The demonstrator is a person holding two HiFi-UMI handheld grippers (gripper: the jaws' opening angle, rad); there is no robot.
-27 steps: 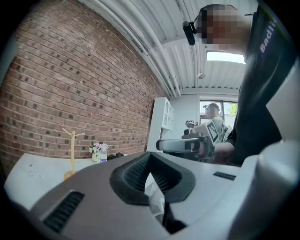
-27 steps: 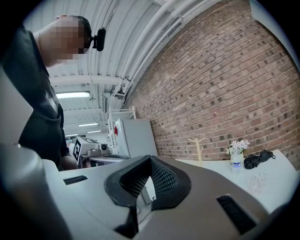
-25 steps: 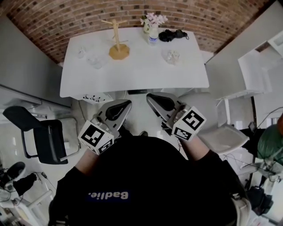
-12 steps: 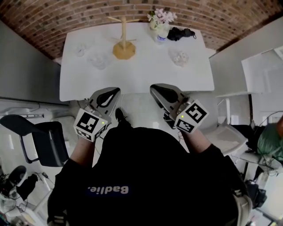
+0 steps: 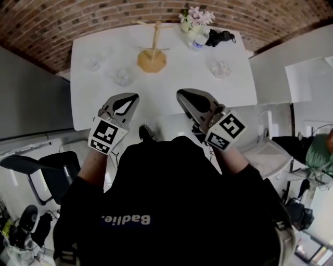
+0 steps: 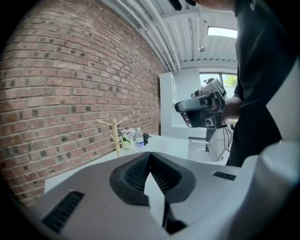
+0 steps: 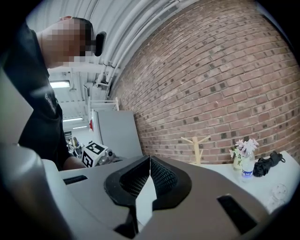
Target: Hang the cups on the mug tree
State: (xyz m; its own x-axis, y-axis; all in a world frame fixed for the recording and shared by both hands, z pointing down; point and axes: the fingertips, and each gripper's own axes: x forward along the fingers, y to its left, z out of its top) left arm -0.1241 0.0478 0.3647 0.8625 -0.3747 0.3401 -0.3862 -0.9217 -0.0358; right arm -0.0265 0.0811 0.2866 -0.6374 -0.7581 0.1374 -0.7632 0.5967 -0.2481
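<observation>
A wooden mug tree (image 5: pixel 152 52) stands bare at the back middle of the white table (image 5: pixel 171 78). Three clear glass cups rest on the table: one at the far left (image 5: pixel 93 62), one in front of the tree (image 5: pixel 123 77), one on the right (image 5: pixel 220 68). My left gripper (image 5: pixel 132 97) and right gripper (image 5: pixel 180 94) hover over the table's near edge, both shut and holding nothing. The tree (image 6: pixel 115 133) shows far ahead in the left gripper view, beyond my left gripper (image 6: pixel 150 154). In the right gripper view it (image 7: pixel 196 147) stands beyond my right gripper (image 7: pixel 150 159).
A vase of flowers (image 5: pixel 195 23) and a black bundle (image 5: pixel 221 36) sit at the table's back right, by a brick wall (image 5: pixel 104 15). A black chair (image 5: pixel 47 171) stands at the left. A person in green (image 5: pixel 317 150) is at the far right.
The table has come closer in the head view. Both grippers moved forward from in front of the table to over its near edge, still shut.
</observation>
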